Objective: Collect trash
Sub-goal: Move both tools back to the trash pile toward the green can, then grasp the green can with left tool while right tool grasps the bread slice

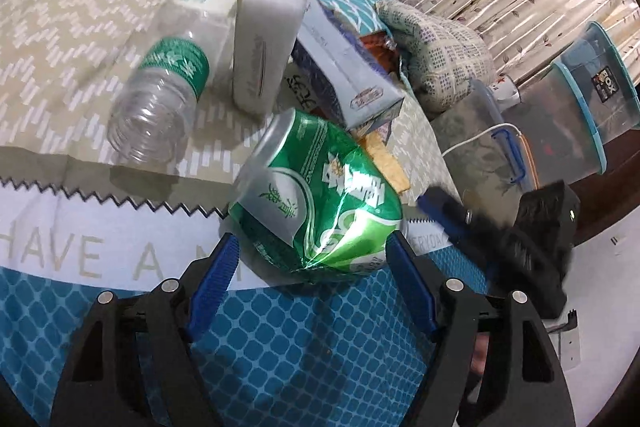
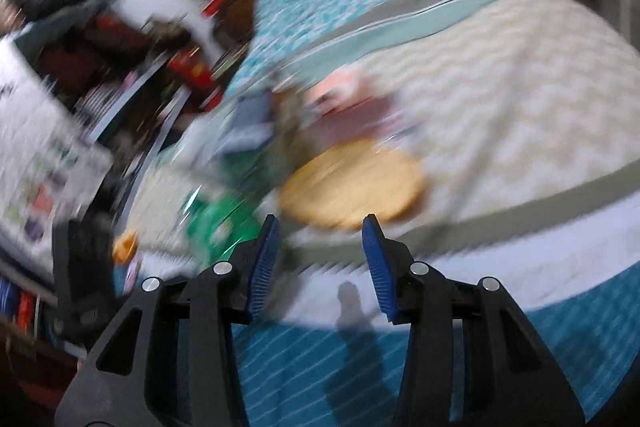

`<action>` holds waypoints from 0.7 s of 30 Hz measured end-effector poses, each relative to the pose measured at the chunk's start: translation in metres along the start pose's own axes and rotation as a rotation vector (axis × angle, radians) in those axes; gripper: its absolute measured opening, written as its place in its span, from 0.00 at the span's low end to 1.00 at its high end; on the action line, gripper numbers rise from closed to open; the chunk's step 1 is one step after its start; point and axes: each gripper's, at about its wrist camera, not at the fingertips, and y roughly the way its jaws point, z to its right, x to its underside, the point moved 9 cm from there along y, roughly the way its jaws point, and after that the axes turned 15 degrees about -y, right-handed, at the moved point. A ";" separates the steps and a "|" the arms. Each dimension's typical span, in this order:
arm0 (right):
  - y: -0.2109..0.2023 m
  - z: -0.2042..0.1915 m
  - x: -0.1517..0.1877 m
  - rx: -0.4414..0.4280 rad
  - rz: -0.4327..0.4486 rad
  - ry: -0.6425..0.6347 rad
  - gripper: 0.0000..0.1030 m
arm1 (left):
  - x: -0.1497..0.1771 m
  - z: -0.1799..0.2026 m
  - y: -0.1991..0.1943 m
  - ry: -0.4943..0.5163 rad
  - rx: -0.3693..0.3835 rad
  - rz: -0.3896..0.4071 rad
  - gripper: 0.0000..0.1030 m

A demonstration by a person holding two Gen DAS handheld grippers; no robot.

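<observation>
The crushed green can [image 1: 316, 199] lies on the bed [image 1: 60, 131], near its front edge, with its lower end between the blue pads of the left gripper [image 1: 312, 267]. The right pad meets the can's side; the left pad stands just clear of it, so the jaws are spread around the can and not yet clamped on it. Just beyond the can, towards the middle of the bed, lie a clear plastic bottle [image 1: 160, 95] with a green label, a grey-white flat bottle [image 1: 268, 35] and a blue-grey carton [image 1: 344, 71], close together; the carton's end almost touches the can. The right gripper [image 1: 444, 215] shows at the can's right side, near the bed's edge.

The right wrist view is heavily blurred. The right gripper [image 2: 320, 239] there has its jaws parted with nothing between them, aimed at a tan, flat, round thing [image 2: 352, 183] on the bed; the green can [image 2: 216, 223] lies left of it
</observation>
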 end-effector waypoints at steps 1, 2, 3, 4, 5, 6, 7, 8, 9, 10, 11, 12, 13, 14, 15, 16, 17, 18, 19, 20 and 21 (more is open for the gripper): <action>-0.002 0.014 -0.003 0.027 0.013 0.020 0.45 | 0.000 0.000 0.003 -0.001 0.000 -0.005 0.70; -0.003 0.026 -0.007 0.051 0.019 0.036 0.45 | 0.000 0.000 0.003 0.004 0.000 0.001 0.70; -0.002 0.036 -0.010 0.066 0.019 0.047 0.46 | 0.000 0.002 0.005 0.010 -0.002 0.001 0.70; 0.001 0.046 -0.011 0.082 0.016 0.060 0.46 | -0.001 0.002 0.006 0.013 -0.002 -0.001 0.70; 0.003 0.052 -0.012 0.084 0.012 0.065 0.46 | -0.002 0.003 0.008 0.014 -0.004 0.000 0.70; 0.007 0.055 -0.015 0.083 0.007 0.069 0.46 | -0.003 0.005 0.009 0.016 -0.003 0.002 0.71; 0.012 0.056 -0.017 0.077 0.000 0.069 0.46 | -0.004 0.006 0.010 0.015 -0.002 0.002 0.71; 0.018 0.056 -0.019 0.073 -0.004 0.063 0.46 | -0.005 0.006 0.011 0.011 0.001 0.002 0.71; 0.022 0.054 -0.021 0.069 -0.010 0.053 0.46 | -0.006 0.007 0.012 0.005 0.004 0.000 0.71; 0.027 0.050 -0.024 0.065 -0.017 0.036 0.46 | -0.008 0.008 0.014 -0.001 0.006 -0.001 0.71; 0.034 0.047 -0.026 0.059 -0.026 0.018 0.46 | -0.009 0.008 0.015 -0.010 0.011 -0.002 0.71; 0.034 0.044 -0.023 0.054 -0.037 0.003 0.46 | -0.010 0.007 0.015 -0.015 0.014 -0.003 0.71; 0.040 0.040 -0.022 0.050 -0.054 -0.011 0.46 | -0.011 0.007 0.016 -0.021 0.016 -0.003 0.71; 0.048 0.036 -0.019 0.046 -0.078 -0.023 0.46 | -0.012 0.007 0.017 -0.027 0.019 0.000 0.71; 0.050 0.033 -0.017 0.051 -0.091 -0.043 0.44 | -0.014 0.008 0.017 -0.029 0.021 0.002 0.71; 0.048 0.028 -0.017 0.061 -0.093 -0.074 0.35 | -0.015 0.007 0.018 -0.033 0.025 0.006 0.71; 0.048 0.022 -0.015 0.039 -0.098 -0.084 0.31 | -0.016 0.008 0.019 -0.043 0.027 0.012 0.71; 0.047 0.019 -0.013 0.030 -0.099 -0.083 0.26 | -0.018 0.008 0.019 -0.048 0.025 0.017 0.70; 0.045 0.017 -0.009 0.029 -0.101 -0.083 0.19 | -0.018 0.007 0.020 -0.052 0.021 0.023 0.66; 0.042 0.015 -0.005 0.025 -0.105 -0.082 0.17 | -0.019 0.008 0.020 -0.058 0.024 0.026 0.63; 0.040 0.012 -0.001 0.018 -0.105 -0.077 0.17 | -0.020 0.009 0.021 -0.060 0.029 0.025 0.53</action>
